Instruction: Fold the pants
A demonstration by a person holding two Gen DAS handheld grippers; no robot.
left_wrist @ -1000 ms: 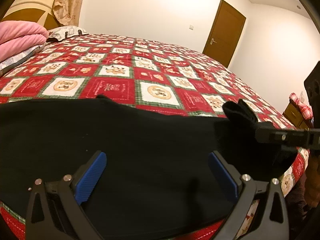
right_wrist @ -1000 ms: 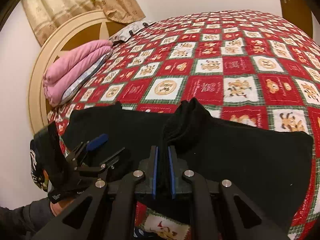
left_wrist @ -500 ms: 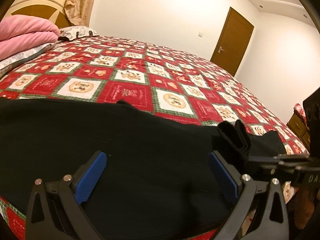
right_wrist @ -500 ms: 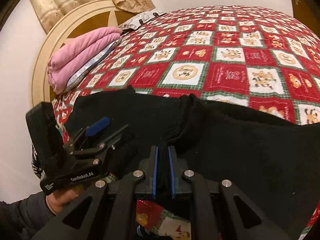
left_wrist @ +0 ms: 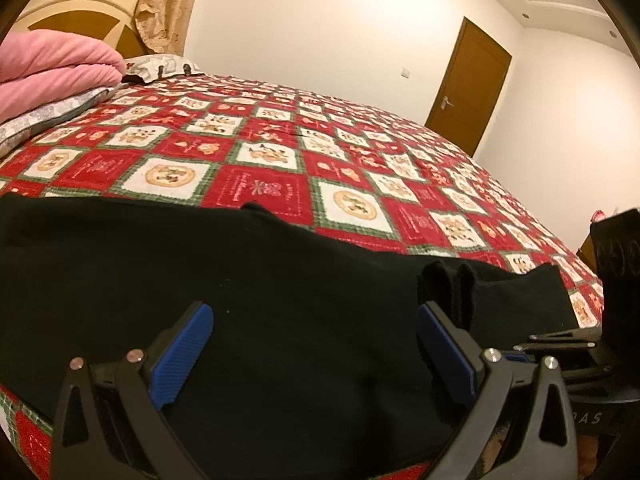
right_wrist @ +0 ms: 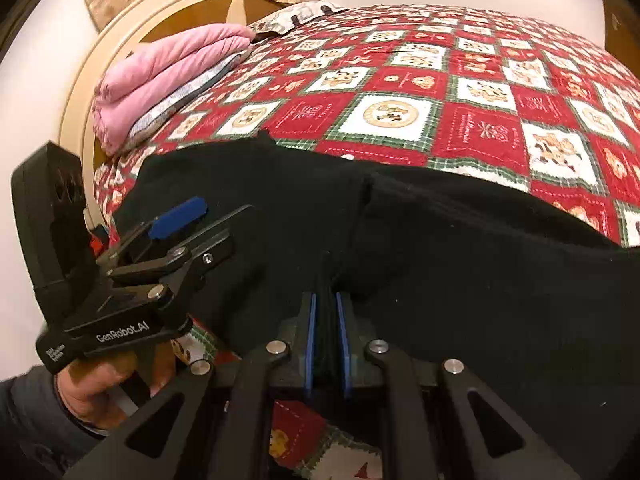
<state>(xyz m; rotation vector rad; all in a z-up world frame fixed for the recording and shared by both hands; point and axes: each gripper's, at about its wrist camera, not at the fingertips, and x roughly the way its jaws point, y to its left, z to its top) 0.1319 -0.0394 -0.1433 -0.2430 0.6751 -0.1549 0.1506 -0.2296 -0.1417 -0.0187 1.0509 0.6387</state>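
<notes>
- Black fabric pants [right_wrist: 460, 264] lie flat on the red patchwork bed quilt [right_wrist: 400, 92].
- Right hand-held gripper [right_wrist: 326, 312] pinches a pants fold.
- Left hand-held gripper [left_wrist: 312, 344], spread wide, hovers beside it.

A home bedroom is shown. A wide bed is covered by a red, green and white patchwork quilt [left_wrist: 280, 168], backed by a rounded cream headboard [right_wrist: 120, 52]. Folded pink bedding [right_wrist: 168, 68], a patterned curtain [left_wrist: 164, 4] and a brown wooden door [left_wrist: 468, 84] are seen.
</notes>
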